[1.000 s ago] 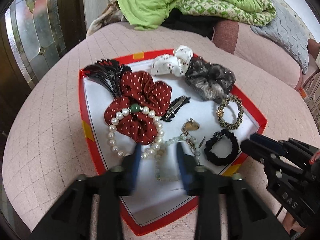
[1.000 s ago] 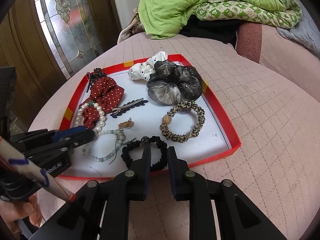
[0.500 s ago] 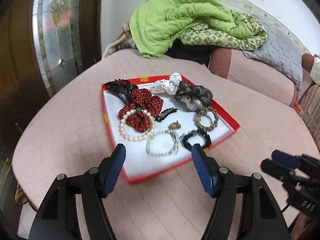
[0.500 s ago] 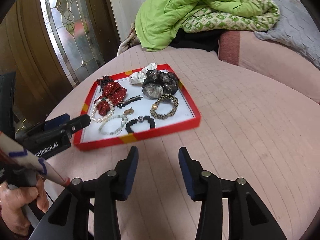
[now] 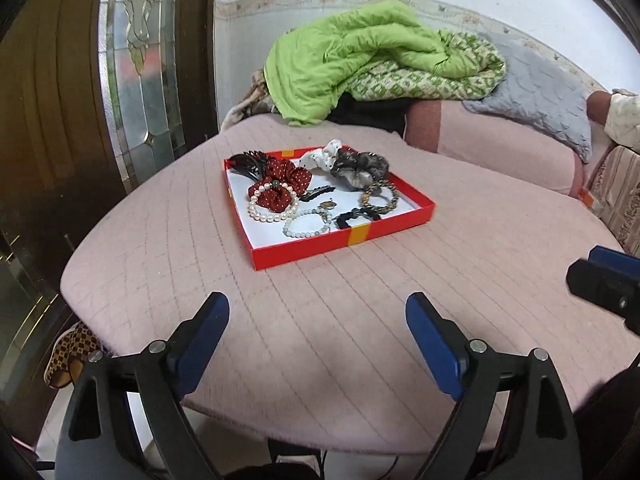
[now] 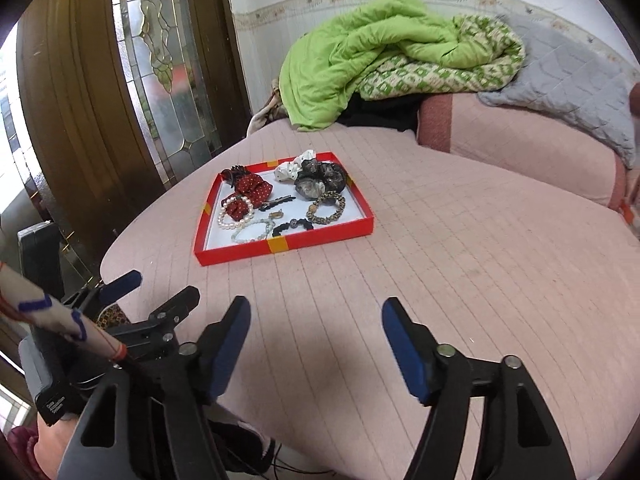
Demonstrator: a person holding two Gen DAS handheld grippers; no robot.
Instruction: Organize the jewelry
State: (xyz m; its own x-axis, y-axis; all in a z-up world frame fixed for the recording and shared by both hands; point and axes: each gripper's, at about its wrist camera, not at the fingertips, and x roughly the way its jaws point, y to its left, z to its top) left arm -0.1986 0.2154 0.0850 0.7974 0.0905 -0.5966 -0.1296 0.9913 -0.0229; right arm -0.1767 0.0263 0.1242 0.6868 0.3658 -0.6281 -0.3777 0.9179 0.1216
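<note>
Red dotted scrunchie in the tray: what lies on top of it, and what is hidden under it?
A pearl bracelet with a green bead drapes over the red dotted scrunchie. A black feathery clip pokes out behind it. Whatever lies beneath it on the red tray floor is covered.

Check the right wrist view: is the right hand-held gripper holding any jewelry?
No, the right hand-held gripper is wide open and empty above the pink cover, short of the red tray.

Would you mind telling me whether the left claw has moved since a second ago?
Yes. The left claw has pulled back off the red tray and opened wide.
</note>
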